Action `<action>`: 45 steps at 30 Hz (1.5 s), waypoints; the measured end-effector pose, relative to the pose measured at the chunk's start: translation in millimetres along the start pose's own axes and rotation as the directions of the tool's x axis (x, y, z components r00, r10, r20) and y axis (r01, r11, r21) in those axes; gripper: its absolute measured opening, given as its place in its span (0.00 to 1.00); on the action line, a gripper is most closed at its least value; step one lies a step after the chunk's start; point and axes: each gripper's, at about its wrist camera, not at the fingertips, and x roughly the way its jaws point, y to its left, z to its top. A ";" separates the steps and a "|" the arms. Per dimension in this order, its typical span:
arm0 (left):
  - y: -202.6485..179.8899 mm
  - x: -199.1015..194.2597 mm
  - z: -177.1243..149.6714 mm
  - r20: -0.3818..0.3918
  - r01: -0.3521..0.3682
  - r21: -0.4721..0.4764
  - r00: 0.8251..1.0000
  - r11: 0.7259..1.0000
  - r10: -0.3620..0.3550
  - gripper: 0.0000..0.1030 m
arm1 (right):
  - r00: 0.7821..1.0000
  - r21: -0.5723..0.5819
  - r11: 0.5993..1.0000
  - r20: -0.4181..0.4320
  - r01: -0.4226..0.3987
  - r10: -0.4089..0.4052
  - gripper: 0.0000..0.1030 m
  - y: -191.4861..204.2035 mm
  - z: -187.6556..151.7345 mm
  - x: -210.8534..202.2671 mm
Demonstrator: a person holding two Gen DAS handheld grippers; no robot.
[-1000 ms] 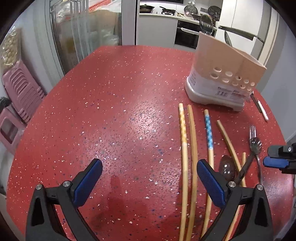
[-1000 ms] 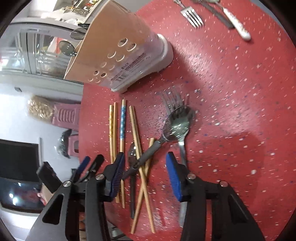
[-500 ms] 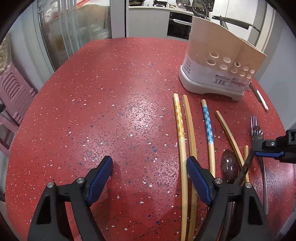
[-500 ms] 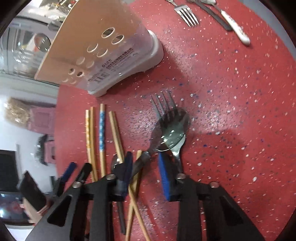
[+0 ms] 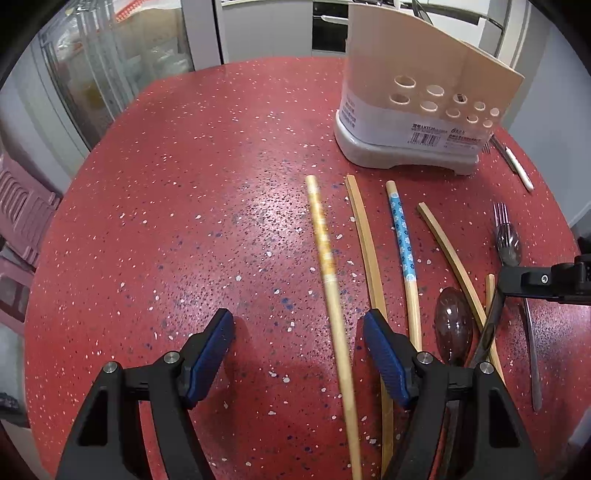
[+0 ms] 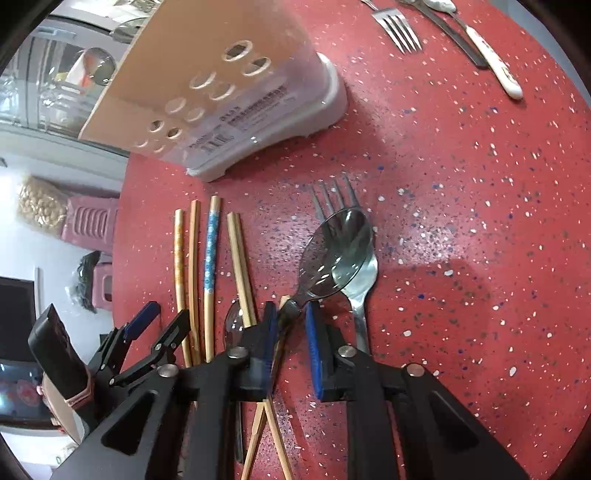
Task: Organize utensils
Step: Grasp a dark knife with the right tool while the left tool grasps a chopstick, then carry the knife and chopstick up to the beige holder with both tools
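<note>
Utensils scattered on a red speckled table (image 5: pixel 184 206) beside a beige utensil holder (image 5: pixel 417 92) with round holes and a grey base. Holder carries a white sticker with a barcode (image 5: pixel 424 138); its print is too small to read. Left gripper (image 5: pixel 299 350): blue-padded jaws stand wide and are closing, with a yellow-patterned chopstick (image 5: pixel 325 258) lying on the table between them, pads not touching it. To its right lie a plain bamboo chopstick (image 5: pixel 364 236), a blue-flowered chopstick (image 5: pixel 402 240), and a further bamboo chopstick (image 5: pixel 447 251) angled across a dark spoon (image 5: pixel 452 325). Right gripper (image 6: pixel 290 325): jaws narrow, pads pressed on the dark handle of a steel spoon (image 6: pixel 336 254), whose bowl sits over a fork (image 6: pixel 354 288) lying on the table with its tines pointing toward the holder. Whether the spoon's bowl rests on the fork or is raised just above it cannot be told. Beyond the holder lie a second fork (image 6: pixel 400 31) and a white-handled utensil (image 6: pixel 495 66) with a floral mark, beside a dark-handled one. Left gripper also appears in the right wrist view (image 6: pixel 155 325)
</note>
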 end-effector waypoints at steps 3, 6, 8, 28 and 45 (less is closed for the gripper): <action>-4.9 -0.6 7.2 -0.012 0.019 0.026 1.000 0.999 -0.018 0.76 | 1.000 0.008 1.000 0.011 -0.019 0.019 0.20 -6.9 3.4 -1.5; -15.6 -3.5 12.3 -0.009 0.032 0.062 0.999 0.998 -0.031 0.41 | 0.999 0.002 0.999 0.023 -0.048 0.048 0.11 -11.5 2.7 -6.4; -19.3 -3.1 15.8 -0.010 0.041 0.060 0.999 0.997 -0.040 0.31 | 0.997 -0.008 0.998 0.032 -0.069 0.070 0.06 -12.7 0.2 -10.0; 2.2 -69.5 -18.0 0.281 0.166 -0.159 0.953 0.973 -0.117 0.31 | 0.962 -0.254 0.957 0.195 -0.138 0.191 0.03 -5.5 -17.5 -84.8; -0.6 -143.2 57.7 0.550 0.276 -0.174 0.823 0.945 -0.139 0.31 | 0.903 -0.359 0.928 0.358 -0.100 0.236 0.03 19.3 2.8 -153.1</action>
